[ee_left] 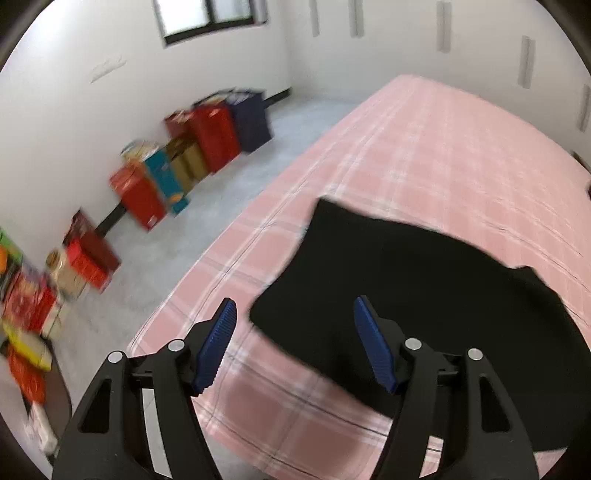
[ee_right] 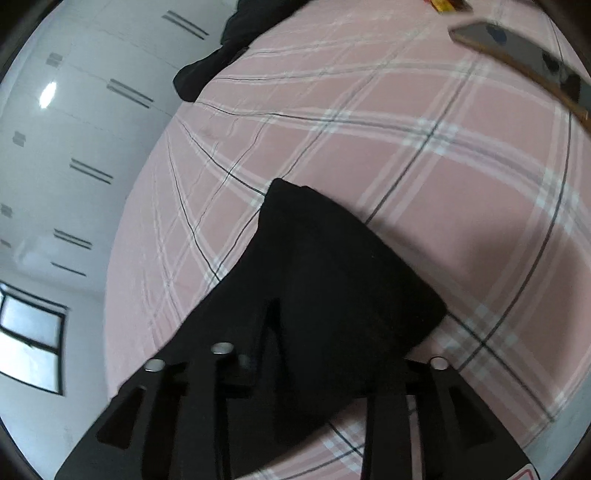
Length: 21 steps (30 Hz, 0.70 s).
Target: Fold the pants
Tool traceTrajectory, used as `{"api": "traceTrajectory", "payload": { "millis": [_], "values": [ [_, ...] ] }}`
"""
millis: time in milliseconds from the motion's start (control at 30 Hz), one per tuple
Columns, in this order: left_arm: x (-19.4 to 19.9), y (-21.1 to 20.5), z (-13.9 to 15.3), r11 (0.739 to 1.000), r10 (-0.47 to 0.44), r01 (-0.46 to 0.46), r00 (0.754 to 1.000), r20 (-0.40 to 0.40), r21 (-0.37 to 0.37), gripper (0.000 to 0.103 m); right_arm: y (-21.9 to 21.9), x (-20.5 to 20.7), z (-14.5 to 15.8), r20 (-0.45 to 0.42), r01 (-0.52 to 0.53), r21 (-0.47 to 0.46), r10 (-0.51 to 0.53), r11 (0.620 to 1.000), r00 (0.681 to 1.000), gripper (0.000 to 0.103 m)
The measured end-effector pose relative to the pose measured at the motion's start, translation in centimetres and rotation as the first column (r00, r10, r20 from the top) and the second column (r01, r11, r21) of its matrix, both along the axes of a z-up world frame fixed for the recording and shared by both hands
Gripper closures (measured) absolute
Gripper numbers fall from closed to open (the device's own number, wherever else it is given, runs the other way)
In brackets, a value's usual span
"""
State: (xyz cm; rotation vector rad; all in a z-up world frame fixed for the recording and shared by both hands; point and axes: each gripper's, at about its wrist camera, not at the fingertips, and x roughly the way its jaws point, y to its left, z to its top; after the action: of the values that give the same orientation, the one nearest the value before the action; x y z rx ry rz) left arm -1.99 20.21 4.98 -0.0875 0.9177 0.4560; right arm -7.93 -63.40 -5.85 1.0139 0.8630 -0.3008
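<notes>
black pants [ee_left: 424, 295] lie folded flat on a pink plaid bed [ee_left: 424, 147]; left hand-held gripper [ee_left: 295, 332] gapes empty, ribbed blue pads [ee_left: 218, 343] apart; right hand-held gripper [ee_right: 317, 369] hidden by cloth, grip unclear.

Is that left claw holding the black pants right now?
No, the left claw is open, its blue pads apart with nothing clamped, above the black pants.

walls [ee_left: 55, 110] white | floor [ee_left: 177, 236] grey | window [ee_left: 210, 18] dark-framed | bed [ee_left: 443, 147] pink plaid
</notes>
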Motion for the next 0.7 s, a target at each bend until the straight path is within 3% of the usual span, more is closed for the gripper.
{"api": "traceTrajectory", "payload": {
  "millis": [33,67,100,133,233,333,433,467,533,567,600,633,700],
  "values": [
    [0.3,-1.6,0.4,0.999,-0.044,0.044,0.999,0.006,-0.004,0.038,0.2,-0.2,0.6,-0.028,0.010,-0.046,-0.012,0.999,1.000,0.070],
    [1.0,-3.5,0.6,0.995,-0.103,0.103,0.995,0.005,0.004,0.034,0.3,-0.6,1.3,-0.046,0.023,-0.083,-0.027,0.996,0.999,0.063],
    [1.8,-5.4,0.6,0.987,-0.158,0.158,0.987,0.003,0.015,0.031,0.4,-1.4,2.1,-0.061,0.049,-0.136,-0.058,0.989,0.996,0.047],
    [2.8,-7.3,0.5,0.977,-0.212,0.212,0.977,0.004,0.020,0.027,0.1,-2.2,2.6,-0.063,0.077,-0.182,-0.090,0.980,0.994,0.043],
    [5.1,-11.7,-0.2,0.946,-0.320,0.320,0.947,-0.001,0.054,0.025,-0.2,-4.3,5.4,-0.020,0.138,-0.350,-0.154,0.927,0.988,0.043],
    [7.1,-16.4,-2.0,0.912,-0.405,0.406,0.914,-0.042,0.060,0.023,-0.3,-2.7,6.7,-0.064,-0.019,-0.426,-0.009,0.904,0.998,0.043],
    [9.6,-18.6,-4.5,0.884,-0.460,0.465,0.882,-0.101,0.034,0.023,0.5,1.5,5.8,-0.165,-0.190,-0.464,0.126,0.866,0.978,0.042],
    [10.7,-19.7,-5.7,0.873,-0.481,0.487,0.868,-0.123,0.020,0.023,0.6,2.7,5.5,-0.183,-0.223,-0.470,0.153,0.854,0.971,0.038],
    [12.5,-20.5,-7.6,0.874,-0.479,0.487,0.863,-0.159,0.008,0.024,0.8,5.2,4.3,-0.217,-0.294,-0.479,0.213,0.827,0.953,0.032],
    [13.3,-21.0,-8.7,0.874,-0.478,0.485,0.859,-0.181,-0.006,0.036,1.1,5.7,3.6,-0.229,-0.328,-0.474,0.245,0.817,0.942,0.042],
    [14.2,-21.0,-9.8,0.878,-0.473,0.478,0.859,-0.196,-0.020,0.048,1.6,6.5,2.8,-0.248,-0.375,-0.469,0.288,0.800,0.925,0.083],
    [14.6,-21.0,-10.6,0.881,-0.467,0.471,0.859,-0.209,-0.035,0.062,2.1,6.4,2.8,-0.266,-0.385,-0.487,0.287,0.784,0.920,0.092],
    [15.7,-20.9,-11.0,0.890,-0.454,0.449,0.871,-0.186,-0.071,0.072,2.0,6.4,4.2,-0.179,-0.338,-0.495,0.287,0.801,0.941,0.095]
  ]
}}
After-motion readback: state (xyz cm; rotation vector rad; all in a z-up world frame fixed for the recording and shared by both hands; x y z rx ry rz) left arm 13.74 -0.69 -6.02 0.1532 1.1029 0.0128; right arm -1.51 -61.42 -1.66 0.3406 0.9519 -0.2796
